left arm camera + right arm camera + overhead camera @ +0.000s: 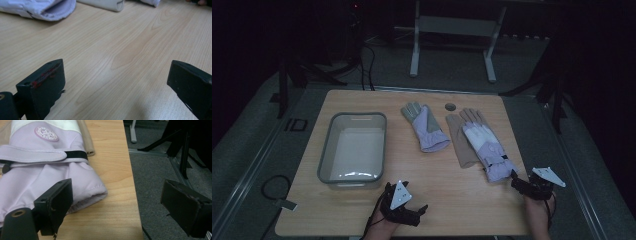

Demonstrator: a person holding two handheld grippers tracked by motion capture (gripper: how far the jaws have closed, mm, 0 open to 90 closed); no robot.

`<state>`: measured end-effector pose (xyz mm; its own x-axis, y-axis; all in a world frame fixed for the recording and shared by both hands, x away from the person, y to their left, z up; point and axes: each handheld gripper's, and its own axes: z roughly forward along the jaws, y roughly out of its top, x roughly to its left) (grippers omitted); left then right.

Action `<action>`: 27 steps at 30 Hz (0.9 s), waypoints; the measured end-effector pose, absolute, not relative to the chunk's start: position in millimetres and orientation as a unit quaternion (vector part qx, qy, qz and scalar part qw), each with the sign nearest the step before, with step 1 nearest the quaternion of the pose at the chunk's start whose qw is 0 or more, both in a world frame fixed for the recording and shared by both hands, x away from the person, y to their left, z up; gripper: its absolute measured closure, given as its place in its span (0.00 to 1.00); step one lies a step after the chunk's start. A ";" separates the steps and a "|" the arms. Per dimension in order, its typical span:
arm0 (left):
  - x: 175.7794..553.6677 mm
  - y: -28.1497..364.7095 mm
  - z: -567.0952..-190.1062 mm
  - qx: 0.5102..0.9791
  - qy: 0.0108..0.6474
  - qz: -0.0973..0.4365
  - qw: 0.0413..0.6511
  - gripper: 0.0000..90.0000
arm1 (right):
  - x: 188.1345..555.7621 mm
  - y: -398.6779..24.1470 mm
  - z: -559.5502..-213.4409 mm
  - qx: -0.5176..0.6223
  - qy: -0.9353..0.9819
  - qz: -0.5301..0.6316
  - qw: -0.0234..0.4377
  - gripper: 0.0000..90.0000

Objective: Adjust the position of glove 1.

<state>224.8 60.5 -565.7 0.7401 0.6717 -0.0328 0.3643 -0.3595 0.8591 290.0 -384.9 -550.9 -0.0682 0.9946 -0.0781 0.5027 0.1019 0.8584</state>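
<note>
Lilac ski glove (42, 167), cuff just ahead of our right gripper (523, 184), is not yet gripped: both sets of jaws stand apart and empty, left gripper (408, 212) over bare table (120, 50), so we judge the next move closes on the cuff.

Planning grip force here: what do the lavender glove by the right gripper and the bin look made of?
Lavender glove: likely smooth woven synthetic shell, matte, with stitched seams and a strap.
Bin: seemingly translucent grey plastic with a glossy rim.
</note>
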 end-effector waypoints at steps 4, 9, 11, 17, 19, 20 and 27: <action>225.5 60.2 -565.9 0.811 0.321 0.161 0.461 0.02 | 291.3 -385.8 -550.0 0.578 0.657 0.338 0.346 0.12; 227.6 60.5 -566.2 0.815 0.324 0.151 0.457 0.02 | 293.1 -386.6 -546.6 0.586 0.664 0.329 0.327 0.12; 228.0 61.2 -566.2 0.816 0.323 0.146 0.457 0.02 | 294.4 -388.9 -543.5 0.594 0.665 0.325 0.315 0.12; 228.0 61.1 -566.3 0.818 0.323 0.148 0.453 0.00 | 299.5 -388.4 -531.7 0.595 0.670 0.316 0.313 0.12; 228.0 61.0 -566.4 0.819 0.323 0.150 0.449 0.00 | 302.1 -386.4 -527.6 0.594 0.673 0.314 0.310 0.12; 228.2 61.2 -566.4 0.819 0.324 0.148 0.450 0.00 | 303.0 -385.6 -525.4 0.592 0.673 0.319 0.309 0.12; 229.6 61.4 -566.8 0.820 0.328 0.139 0.447 0.00 | 311.7 -372.8 -507.7 0.571 0.682 0.341 0.303 0.16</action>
